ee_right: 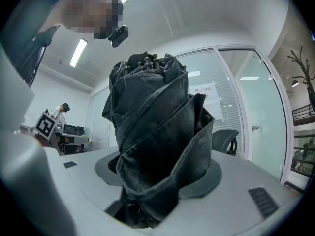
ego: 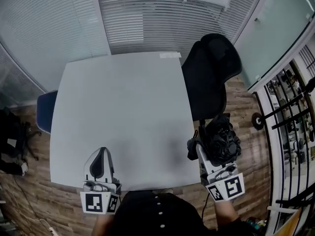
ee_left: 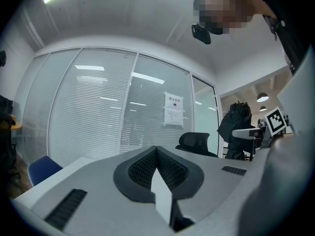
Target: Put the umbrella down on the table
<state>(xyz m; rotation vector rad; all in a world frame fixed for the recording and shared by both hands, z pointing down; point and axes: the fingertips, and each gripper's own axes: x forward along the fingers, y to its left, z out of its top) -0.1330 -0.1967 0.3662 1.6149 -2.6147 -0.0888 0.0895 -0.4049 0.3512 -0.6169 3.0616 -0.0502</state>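
A folded black umbrella (ego: 220, 140) stands upright in my right gripper (ego: 203, 147), just past the right edge of the grey table (ego: 123, 117). In the right gripper view the umbrella (ee_right: 155, 146) fills the middle, its bundled fabric clamped between the jaws and its rib tips at the top. My left gripper (ego: 101, 162) hovers over the table's near left part, jaws closed together with nothing between them. The left gripper view shows its pads (ee_left: 157, 168) meeting, and the umbrella (ee_left: 237, 129) far off at the right.
A black office chair (ego: 209, 75) stands at the table's right side, close behind the umbrella. A blue chair (ego: 44, 111) is at the table's left edge. Glass walls with blinds enclose the far side. A black railing (ego: 290, 127) runs along the right. Dark bags (ego: 12, 141) lie on the floor at left.
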